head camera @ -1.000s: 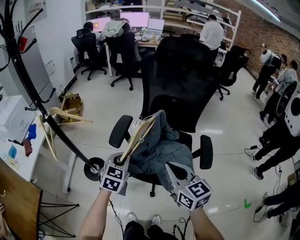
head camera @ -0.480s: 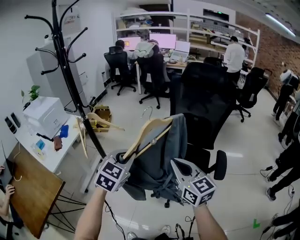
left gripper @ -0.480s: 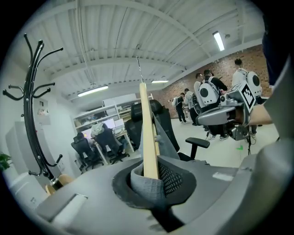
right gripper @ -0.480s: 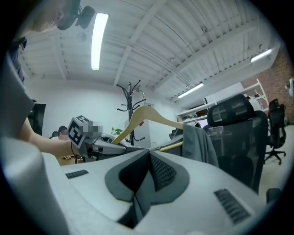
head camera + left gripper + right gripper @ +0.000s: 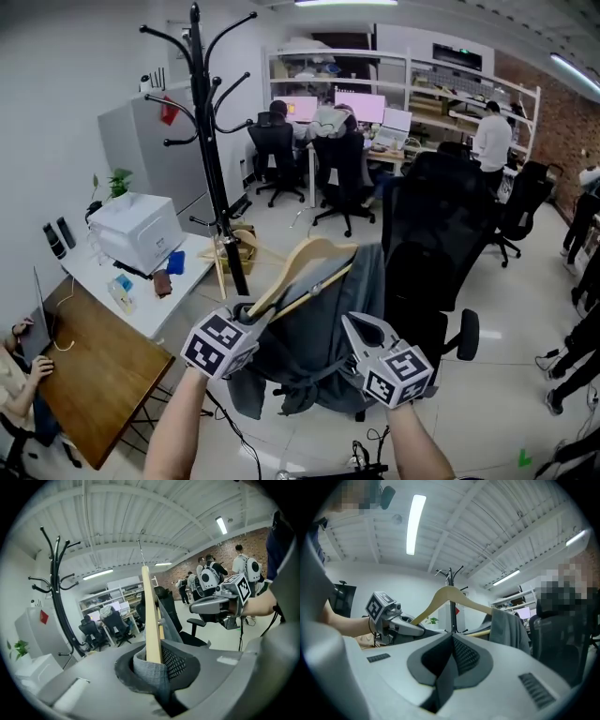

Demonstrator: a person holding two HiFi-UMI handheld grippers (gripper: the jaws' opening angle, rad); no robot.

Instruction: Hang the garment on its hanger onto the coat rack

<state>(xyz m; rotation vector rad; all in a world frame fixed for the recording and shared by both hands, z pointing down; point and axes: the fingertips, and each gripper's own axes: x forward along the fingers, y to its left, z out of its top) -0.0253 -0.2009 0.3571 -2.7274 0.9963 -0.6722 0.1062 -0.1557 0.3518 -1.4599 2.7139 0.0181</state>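
Note:
A light wooden hanger (image 5: 302,270) carries a grey-blue garment (image 5: 309,342) that hangs free in front of me. My left gripper (image 5: 246,315) is shut on the hanger's lower left end. In the left gripper view the wooden hanger (image 5: 151,616) and a fold of grey fabric (image 5: 152,677) sit pinched between the jaws. My right gripper (image 5: 352,324) is against the garment's right side, and its jaws in the right gripper view (image 5: 452,637) meet with nothing seen between them. The black coat rack (image 5: 210,141) stands upright at the back left, beyond the hanger.
A black office chair (image 5: 441,248) stands right behind the garment. Left of it are a white table with a printer (image 5: 136,230) and a wooden table (image 5: 94,366). Spare wooden hangers (image 5: 239,248) lean at the rack's base. People sit at desks (image 5: 333,122) at the back.
Both grippers rose with the hanger, and the garment lifted off the chair seat. The view swung up, bringing the whole coat rack into sight at the left.

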